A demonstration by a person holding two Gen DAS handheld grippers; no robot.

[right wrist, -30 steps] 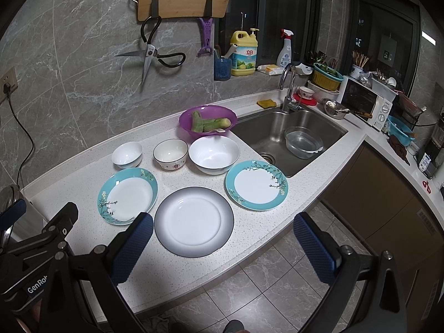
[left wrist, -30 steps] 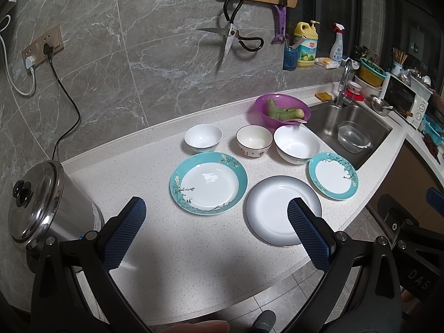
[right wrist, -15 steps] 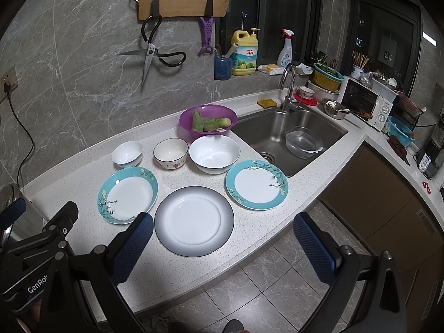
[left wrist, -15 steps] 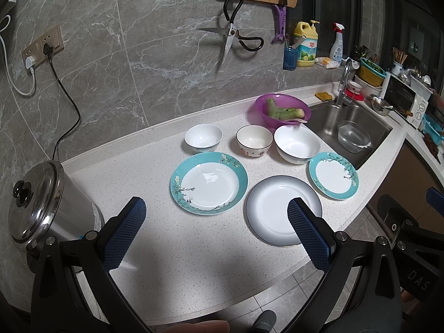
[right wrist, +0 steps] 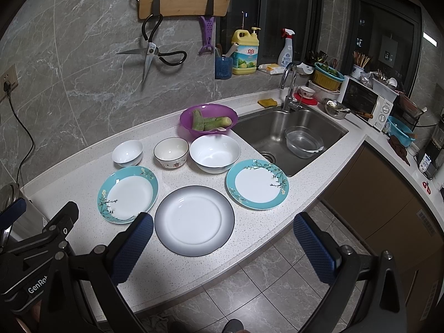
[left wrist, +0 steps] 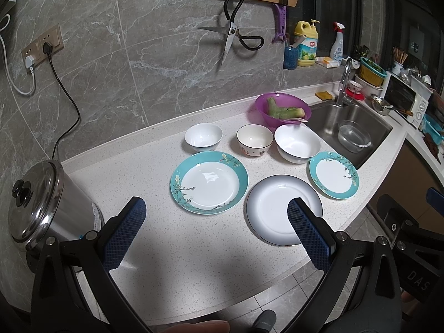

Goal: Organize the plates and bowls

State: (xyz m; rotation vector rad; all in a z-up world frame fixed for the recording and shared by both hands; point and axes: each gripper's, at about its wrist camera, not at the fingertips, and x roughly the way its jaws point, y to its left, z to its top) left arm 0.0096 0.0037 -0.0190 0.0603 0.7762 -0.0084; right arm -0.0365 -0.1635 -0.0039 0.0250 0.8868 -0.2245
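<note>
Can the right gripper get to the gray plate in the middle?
Probably yes. The right gripper is open and empty, and the gray plate lies flat near the counter's front edge, directly ahead of its fingers, with nothing on it or between them.

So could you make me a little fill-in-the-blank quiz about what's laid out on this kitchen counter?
1. The number of bowls in the row behind the plates is ____.
2. The plate between the two teal-rimmed plates has a rim coloured ____.
3. The purple bowl holds pieces of a vegetable coloured ____.
4. The clear bowl sits inside the ____.

Missing words: three; grey; green; sink
</note>
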